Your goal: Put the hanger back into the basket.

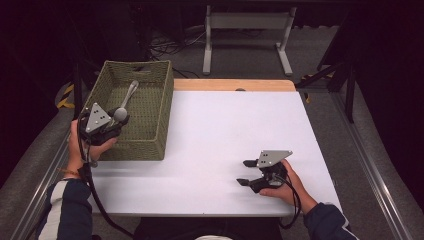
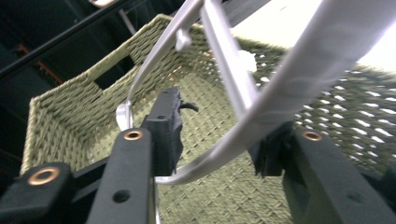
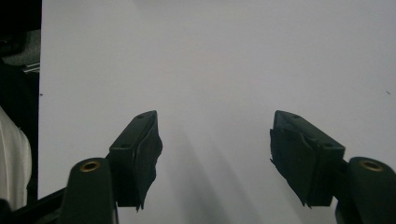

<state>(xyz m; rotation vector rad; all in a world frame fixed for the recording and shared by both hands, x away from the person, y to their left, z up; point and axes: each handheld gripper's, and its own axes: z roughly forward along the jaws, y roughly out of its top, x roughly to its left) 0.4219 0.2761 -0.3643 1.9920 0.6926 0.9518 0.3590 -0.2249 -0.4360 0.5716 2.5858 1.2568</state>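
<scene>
A green woven basket (image 1: 134, 149) stands at the table's left edge. A shiny metal ladle-like utensil (image 1: 126, 102) rests inside it, bowl end near me and handle pointing toward the far wall. My left gripper (image 1: 121, 121) reaches over the basket's left rim at the bowl end. In the left gripper view the utensil (image 2: 289, 88) runs slantwise between the spread jaws of the left gripper (image 2: 219, 135), close to the right pad (image 2: 268, 154) and clear of the other, over the basket floor (image 2: 219, 196). My right gripper (image 1: 246, 172) hovers open and empty low over the white table (image 1: 225, 125), as the right gripper view confirms (image 3: 217, 140).
The white tabletop (image 3: 210, 56) stretches wide between the basket and my right hand. A wooden strip (image 1: 235, 85) edges its far side. Behind it stands a grey metal frame (image 1: 247, 22) on the carpet, with cables on the floor. Dark rails run along both sides.
</scene>
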